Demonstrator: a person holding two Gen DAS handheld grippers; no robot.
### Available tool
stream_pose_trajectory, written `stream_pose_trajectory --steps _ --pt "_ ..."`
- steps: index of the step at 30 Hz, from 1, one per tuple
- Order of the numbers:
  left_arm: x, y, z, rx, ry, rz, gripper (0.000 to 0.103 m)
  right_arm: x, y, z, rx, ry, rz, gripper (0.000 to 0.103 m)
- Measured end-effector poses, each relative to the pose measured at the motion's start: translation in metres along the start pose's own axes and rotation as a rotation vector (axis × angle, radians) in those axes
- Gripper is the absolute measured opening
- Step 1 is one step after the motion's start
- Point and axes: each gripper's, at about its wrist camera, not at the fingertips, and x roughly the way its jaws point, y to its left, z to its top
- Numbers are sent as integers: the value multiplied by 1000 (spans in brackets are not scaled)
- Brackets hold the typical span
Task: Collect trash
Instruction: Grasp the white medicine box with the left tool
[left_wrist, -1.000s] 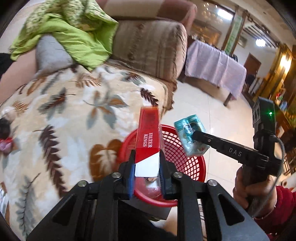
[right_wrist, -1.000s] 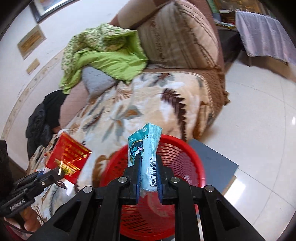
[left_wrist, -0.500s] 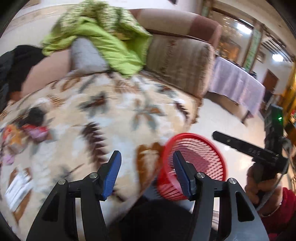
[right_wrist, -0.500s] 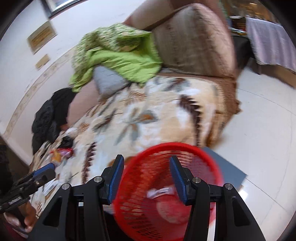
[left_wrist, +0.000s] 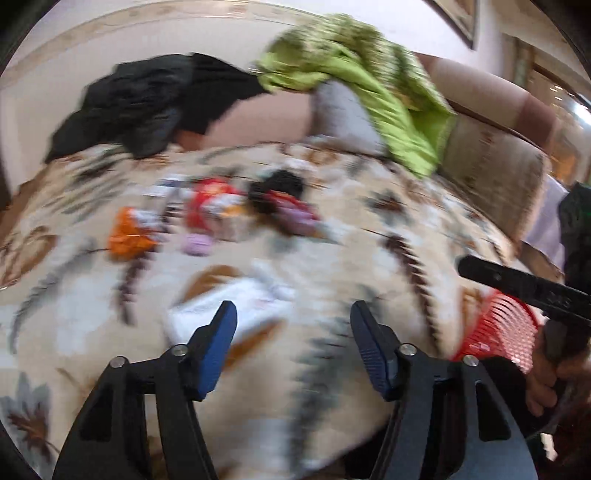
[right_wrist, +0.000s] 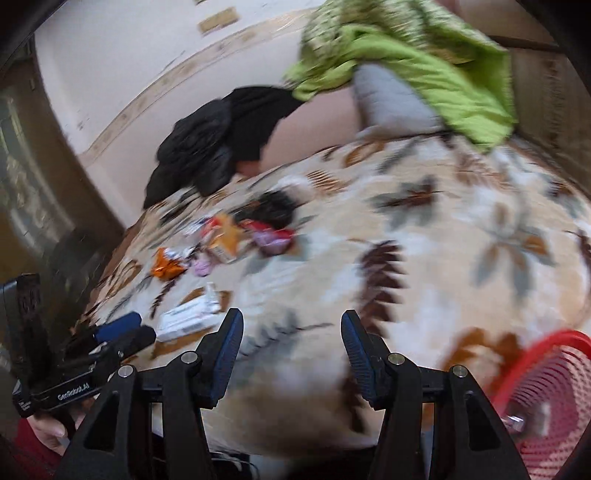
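white flat wrapper lies just beyond left gripper, nearer than right gripper; long axis cross-left; both wide open, empty.

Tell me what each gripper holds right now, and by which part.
Nothing is held. The left gripper and the right gripper both stand open with bare pads, above the floral blanket.

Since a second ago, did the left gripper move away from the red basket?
Yes. The left gripper swung left: the red basket, which sat right behind its fingers before, is now at the right edge, and the white packet on the blanket is ahead.
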Motion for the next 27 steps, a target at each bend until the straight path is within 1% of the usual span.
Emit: stream_pose_trajectory --steps 3,6,8,11,15,16,19,20,21,23,26,27 --pt "15 40 5 -68 18 38 63 17 7 0 6 28 5 59" --pt "37 63 13 -130 53 20 64 23 10 -1 14 42 24 59" --pt "54 72 16 -162 77 -1 64 27 8 -2 22 61 14 59" --pt "77 75 17 -176 121 -18 64 26 5 -2 27 63 7 59" --pt "90 67 12 -155 183 -55 64 21 -4 -1 51 64 -3 59" --pt "88 63 9 -143 193 -71 64 21 -7 -1 60 63 0 59" --pt "79 49 -3 -118 232 -159 64 20 -9 -2 74 59 13 59" --pt "75 41 -9 -92 249 -179 64 20 -8 -2 71 58 13 59" --pt "72 34 -12 -66 249 -177 64 19 -7 -2 67 56 13 59" --pt "69 21 -16 2 241 -143 64 20 -4 -2 58 56 14 59" --pt "83 16 -20 16 268 -71 63 23 1 -2 48 63 13 59" --pt "86 13 -20 27 261 -44 62 24 3 -2 38 64 10 59"
